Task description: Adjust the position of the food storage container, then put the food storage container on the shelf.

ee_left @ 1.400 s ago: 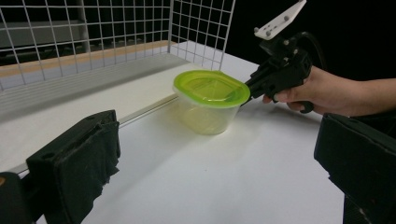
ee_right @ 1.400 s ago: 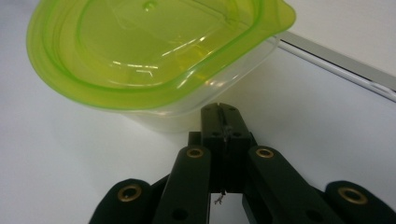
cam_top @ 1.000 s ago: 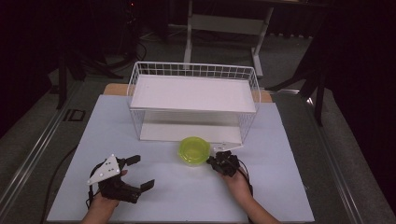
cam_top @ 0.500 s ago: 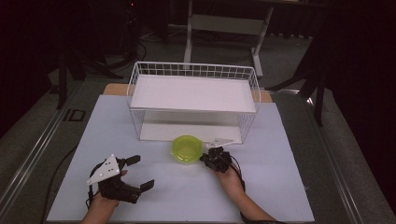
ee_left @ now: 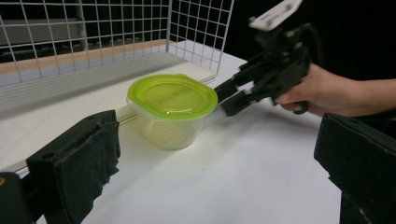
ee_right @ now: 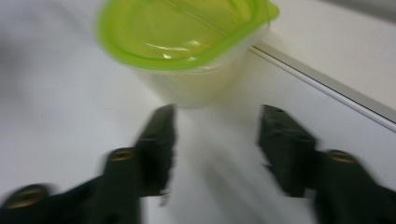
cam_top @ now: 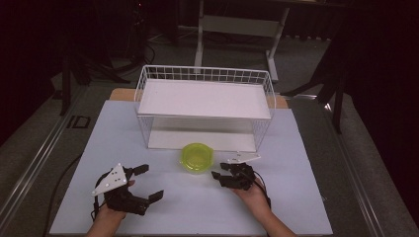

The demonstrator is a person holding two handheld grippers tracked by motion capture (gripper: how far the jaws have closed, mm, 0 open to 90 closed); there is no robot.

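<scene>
The tub (cam_top: 196,156), clear with a green lid, stood at lower centre of the high view on the white table (cam_top: 306,197), just in front of the wire basket (cam_top: 205,108). The right gripper (cam_top: 221,174), at lower right of centre, had just been opening its jaws; they stood apart, just short of the tub, nothing between them. At lower left, the left gripper (cam_top: 150,181) lay well apart from the tub, jaws wide and empty.
</scene>
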